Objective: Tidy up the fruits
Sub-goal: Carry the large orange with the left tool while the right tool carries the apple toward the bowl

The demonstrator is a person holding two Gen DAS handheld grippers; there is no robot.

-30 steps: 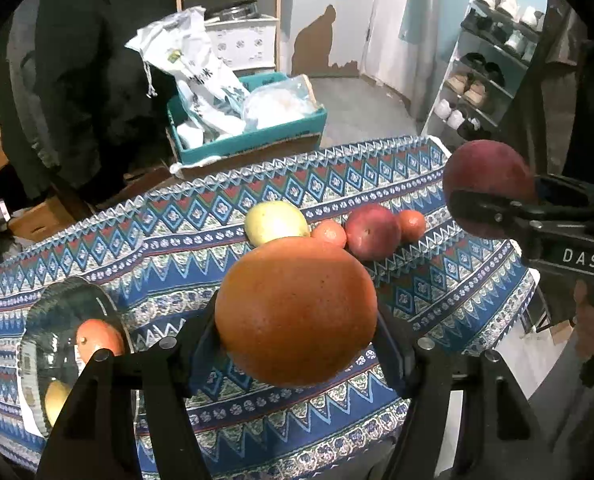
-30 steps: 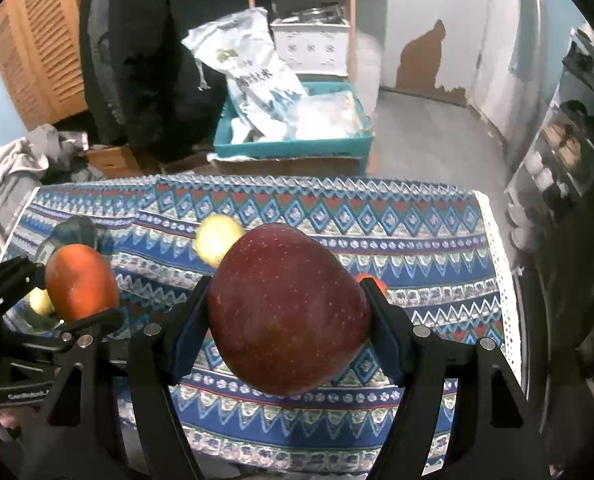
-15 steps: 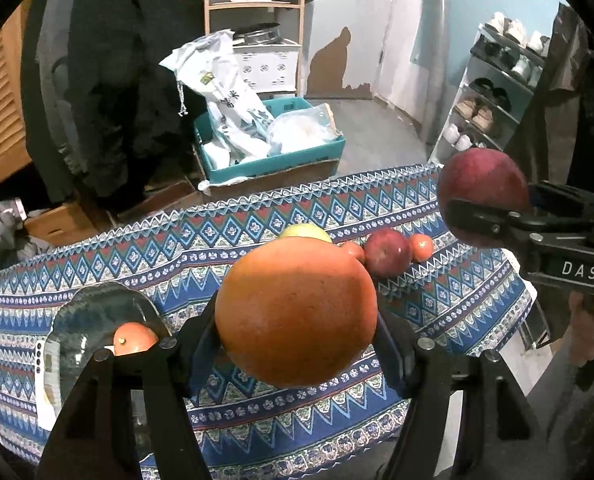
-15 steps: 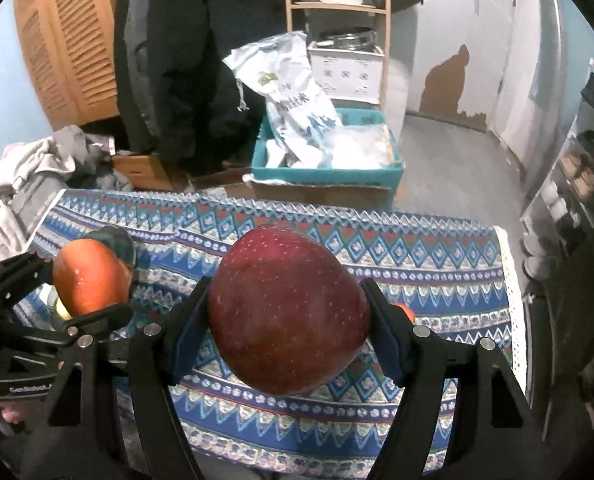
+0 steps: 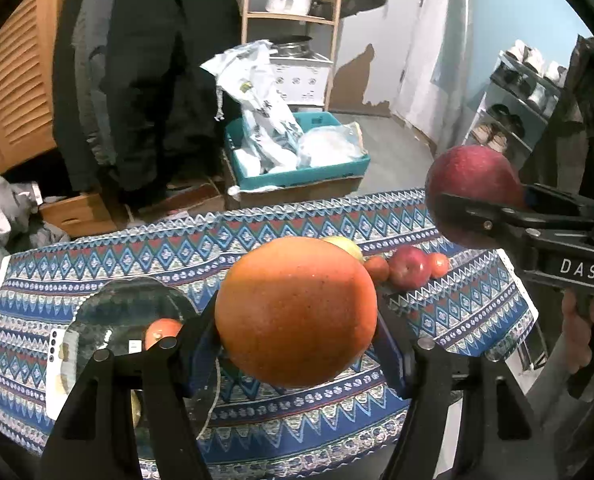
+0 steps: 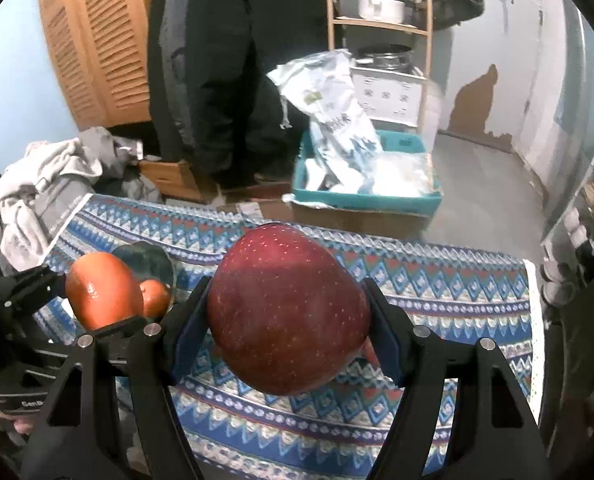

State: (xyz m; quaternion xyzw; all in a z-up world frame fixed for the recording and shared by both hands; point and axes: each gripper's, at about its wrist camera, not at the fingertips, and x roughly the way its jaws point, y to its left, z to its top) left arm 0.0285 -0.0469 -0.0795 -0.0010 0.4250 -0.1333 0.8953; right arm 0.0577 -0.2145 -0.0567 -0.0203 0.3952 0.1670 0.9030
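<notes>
The left gripper (image 5: 297, 344) fills the lower half of the view, its two black fingers clamped on a large orange (image 5: 295, 312) held above the patterned tablecloth (image 5: 457, 312). At about eight o'clock from the orange sits a dark glass bowl (image 5: 125, 300) with a small orange fruit (image 5: 161, 330) inside, partly hidden by the left finger. Just past the orange, toward one o'clock, a yellow fruit (image 5: 347, 246) peeks out, and beside it a small row lies on the cloth: a tangerine (image 5: 376, 268), a red apple (image 5: 410, 266) and another tangerine (image 5: 438, 264). At three o'clock the right gripper (image 5: 477, 204) grips a big red apple (image 5: 471, 184), a hand (image 5: 585, 332) below it.
</notes>
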